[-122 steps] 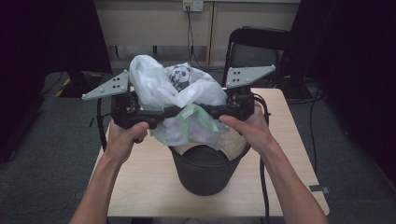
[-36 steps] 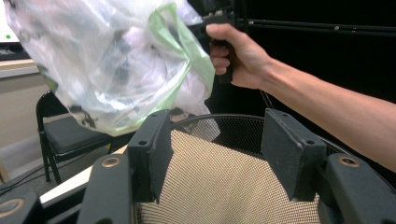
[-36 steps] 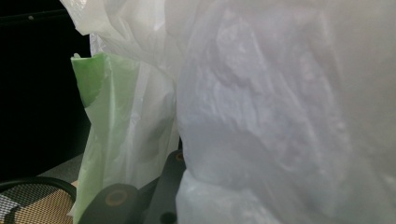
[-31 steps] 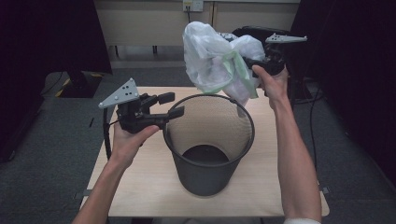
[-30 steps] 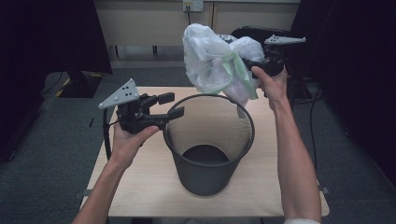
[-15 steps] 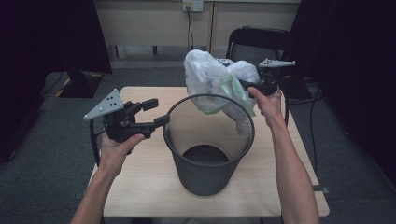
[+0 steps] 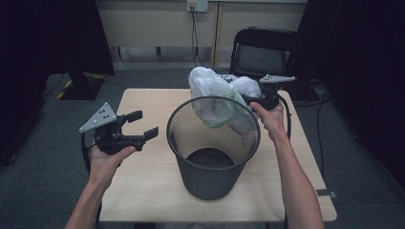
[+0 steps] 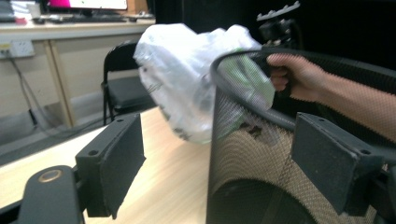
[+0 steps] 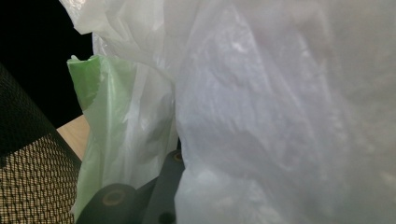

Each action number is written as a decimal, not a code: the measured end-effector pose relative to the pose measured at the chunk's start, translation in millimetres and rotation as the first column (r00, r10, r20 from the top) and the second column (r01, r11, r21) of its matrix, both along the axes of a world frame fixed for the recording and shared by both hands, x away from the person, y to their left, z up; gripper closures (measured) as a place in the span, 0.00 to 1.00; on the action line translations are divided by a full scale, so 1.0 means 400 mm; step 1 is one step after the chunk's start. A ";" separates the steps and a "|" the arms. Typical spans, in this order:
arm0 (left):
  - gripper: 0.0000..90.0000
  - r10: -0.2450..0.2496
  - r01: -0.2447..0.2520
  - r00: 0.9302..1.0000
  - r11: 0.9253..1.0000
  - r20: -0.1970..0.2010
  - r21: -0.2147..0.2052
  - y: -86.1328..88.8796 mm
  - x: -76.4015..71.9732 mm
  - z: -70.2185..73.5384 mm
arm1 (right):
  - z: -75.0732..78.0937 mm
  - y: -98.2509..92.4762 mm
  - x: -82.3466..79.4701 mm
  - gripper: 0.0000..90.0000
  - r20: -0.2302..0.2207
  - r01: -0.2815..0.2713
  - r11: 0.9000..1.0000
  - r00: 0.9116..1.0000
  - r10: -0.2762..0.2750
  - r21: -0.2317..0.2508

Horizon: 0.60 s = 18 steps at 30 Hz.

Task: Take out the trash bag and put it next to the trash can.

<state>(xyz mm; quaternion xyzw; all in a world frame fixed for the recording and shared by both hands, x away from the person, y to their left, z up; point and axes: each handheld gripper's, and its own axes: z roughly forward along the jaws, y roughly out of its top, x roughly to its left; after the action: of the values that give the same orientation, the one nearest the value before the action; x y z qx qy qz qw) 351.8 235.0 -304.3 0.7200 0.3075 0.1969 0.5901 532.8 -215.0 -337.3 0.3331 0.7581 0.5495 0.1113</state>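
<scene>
Plastic bag (image 7: 215,98) shows no legible writing beside mesh bin (image 7: 212,152).

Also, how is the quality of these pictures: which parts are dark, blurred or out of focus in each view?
High view: dim room, black at both sides, yet the table and mesh bin are evenly lit and sharp. Left gripper view: the plastic bag and far hand are soft with blur, while the near jaws are clearer. Right gripper view: the bag is so close that it is unfocused, with a black corner.

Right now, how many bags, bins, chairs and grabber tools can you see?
Plastic bags: 1 bundle, white with some green
Mesh bin: 1
Chair: 1
Grabber tools: 2, left gripper and right gripper
Total: 5
</scene>
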 end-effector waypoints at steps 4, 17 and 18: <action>0.17 0.048 -0.047 0.998 0.999 -0.041 0.015 0.021 -0.008 -0.050 | -0.032 0.001 -0.009 0.90 -0.012 0.010 1.000 1.000 -0.010 0.013; 0.18 0.016 0.017 0.974 0.989 -0.225 0.146 -0.006 -0.036 -0.257 | -0.088 -0.001 -0.024 0.84 -0.059 0.001 1.000 0.998 0.000 0.011; 0.18 0.018 0.023 0.973 0.985 -0.231 0.171 -0.009 -0.040 -0.272 | -0.094 0.000 -0.023 0.83 -0.065 -0.003 1.000 0.998 0.004 0.007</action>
<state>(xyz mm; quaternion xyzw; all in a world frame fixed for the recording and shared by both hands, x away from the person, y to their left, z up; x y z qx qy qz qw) 335.6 231.4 -413.0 0.7868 0.3552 0.1367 0.4858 523.5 -214.8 -374.9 0.3498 0.7601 0.5410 0.0845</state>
